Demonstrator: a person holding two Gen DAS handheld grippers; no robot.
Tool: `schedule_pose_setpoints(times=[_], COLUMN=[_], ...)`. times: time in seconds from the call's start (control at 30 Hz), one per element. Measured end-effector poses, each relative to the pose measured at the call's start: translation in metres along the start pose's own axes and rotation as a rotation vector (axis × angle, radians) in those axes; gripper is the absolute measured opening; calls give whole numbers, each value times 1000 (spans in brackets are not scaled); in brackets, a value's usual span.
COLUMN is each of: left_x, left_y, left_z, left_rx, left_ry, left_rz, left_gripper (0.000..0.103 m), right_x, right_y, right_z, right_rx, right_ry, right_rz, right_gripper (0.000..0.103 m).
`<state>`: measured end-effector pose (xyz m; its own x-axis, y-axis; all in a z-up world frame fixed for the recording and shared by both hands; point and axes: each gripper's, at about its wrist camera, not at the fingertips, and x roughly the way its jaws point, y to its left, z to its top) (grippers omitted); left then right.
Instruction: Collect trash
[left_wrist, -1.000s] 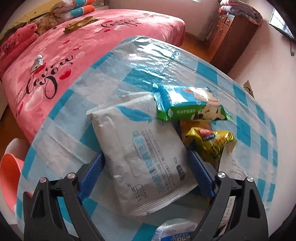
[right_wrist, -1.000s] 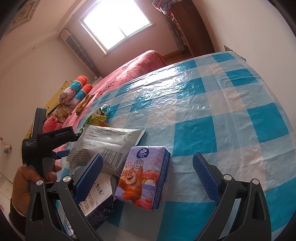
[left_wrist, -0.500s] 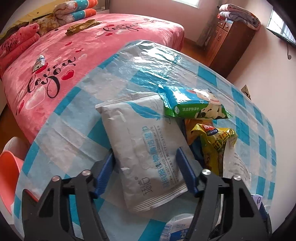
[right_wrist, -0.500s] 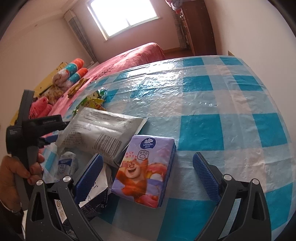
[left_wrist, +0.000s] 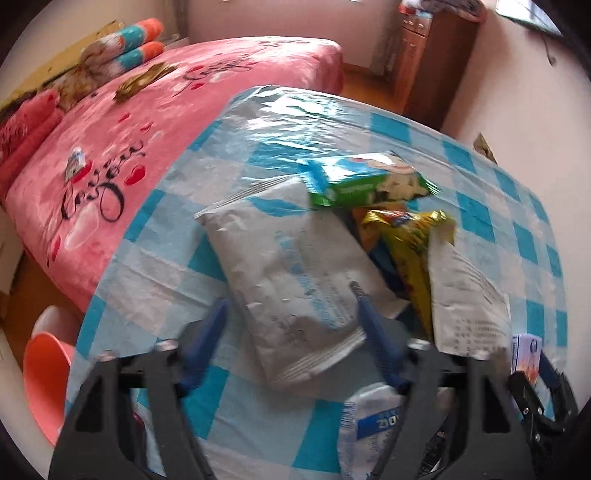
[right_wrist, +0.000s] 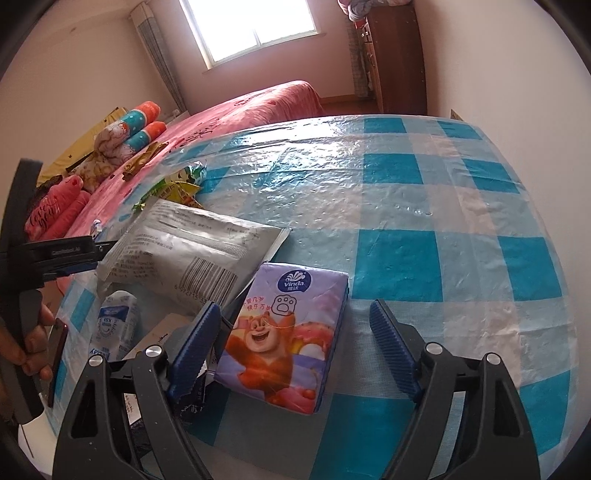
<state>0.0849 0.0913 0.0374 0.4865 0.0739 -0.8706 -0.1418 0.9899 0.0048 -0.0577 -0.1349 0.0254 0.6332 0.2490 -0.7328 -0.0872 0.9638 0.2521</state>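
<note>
Nearest in the right wrist view, the right gripper (right_wrist: 291, 350) has its jaws apart and just closing in, straddling the near end of a purple tissue pack (right_wrist: 286, 332) without the pads pressing on it. The pack lies flat on the checked bench (right_wrist: 399, 258) and reads "Vinda" above a cartoon bear and a paw print. It looks light, soft and squashy under slick film, so a hold across its short width, at the near end, should suit it.

In the left wrist view, the left gripper (left_wrist: 291, 332) has jaws apart that have just been opening, with the near end of a grey wet-wipe pouch (left_wrist: 291, 266) between them; the view is blurred, and I judge the pads not clamped. The pouch looks limp, light and slippery, best pinched across its sealed end. Its print is too blurred to read.

Just behind it lie a yellow snack wrapper (left_wrist: 410, 240), crinkly and nearly weightless, and a green wipes packet (left_wrist: 369, 181). Beyond the bench stands a pink bed (left_wrist: 129, 129) with looping black script.
</note>
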Motion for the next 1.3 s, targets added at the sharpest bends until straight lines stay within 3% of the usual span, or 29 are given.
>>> schedule_pose_setpoints(times=[0.13,0.23,0.43,0.63,0.83,0.93,1.1,1.17,1.3], left_x=[6,21,37,44,53,54,52,48,42], left_y=[-12,-11,2,15,14,11,11,12,20], left_z=[8,16,27,33,45,45,41,38,33], left_rx=[23,1,-115,-247,-301,-282,-262,-249,-249], left_ry=[8,44,81,135,120,110,95,83,71], left_rz=[37,73,36,4,49,73,74,75,33], left_gripper=[84,92,99,99,99,99,96,87,80], right_x=[1,0,0,-1,-2,-2,-2,-2,-1], right_y=[1,-3,-1,-3,-5,-6,-8,-8,-2], right_z=[0,0,0,0,0,0,-1,-1,0], right_rx=[-10,2,-5,6,5,4,4,0,-28], right_ry=[5,1,6,2,3,4,5,7,15], right_rz=[8,32,45,73,84,93,113,110,85], right_gripper=[89,91,94,96,97,97,97,98,98])
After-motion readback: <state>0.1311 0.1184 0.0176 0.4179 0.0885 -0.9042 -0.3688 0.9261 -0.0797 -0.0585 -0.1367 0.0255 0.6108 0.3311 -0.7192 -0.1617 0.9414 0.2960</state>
